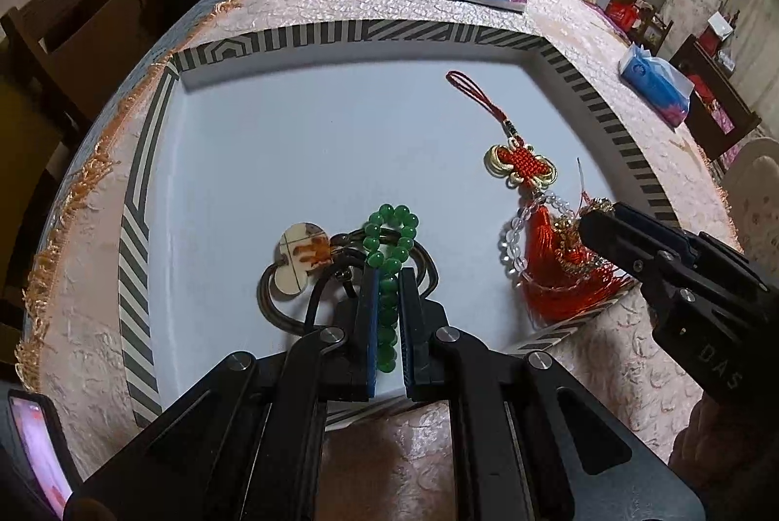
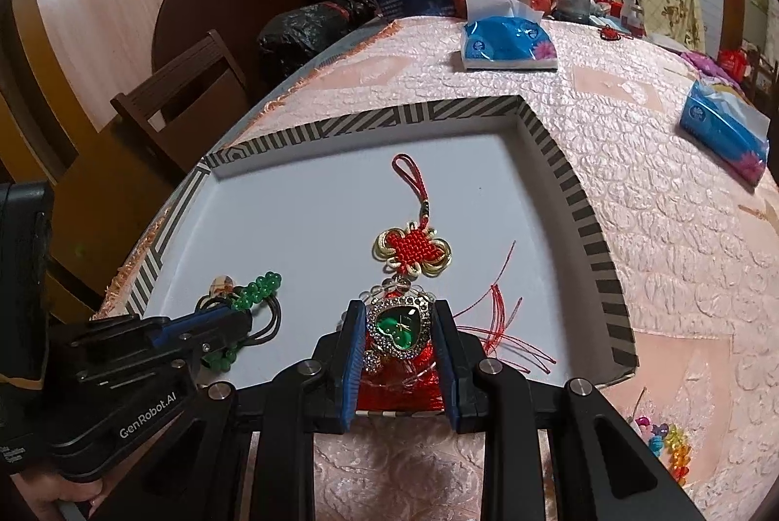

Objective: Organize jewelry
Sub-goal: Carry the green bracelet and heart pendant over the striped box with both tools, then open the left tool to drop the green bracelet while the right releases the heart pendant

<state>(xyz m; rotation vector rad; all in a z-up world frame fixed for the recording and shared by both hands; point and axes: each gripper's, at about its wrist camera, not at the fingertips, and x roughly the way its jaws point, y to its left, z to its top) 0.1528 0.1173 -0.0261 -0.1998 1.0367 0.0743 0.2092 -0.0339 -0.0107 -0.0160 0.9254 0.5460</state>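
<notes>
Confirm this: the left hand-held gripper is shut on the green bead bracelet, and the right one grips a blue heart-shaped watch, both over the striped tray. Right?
Not quite: the watch face is green, not blue, as the right wrist view shows. The rest holds: the left hand-held gripper is shut on the green bead bracelet, and the right hand-held gripper grips the watch, over the striped tray.

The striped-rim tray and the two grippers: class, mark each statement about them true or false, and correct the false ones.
1. The left gripper is shut on the green bead bracelet. True.
2. The right gripper holds the heart-shaped watch. True.
3. The red knot ornament lies outside the tray. False: it lies inside.
4. The tray's floor is black. False: it is white.
5. Blue tissue packs sit on the tablecloth. True.
</notes>
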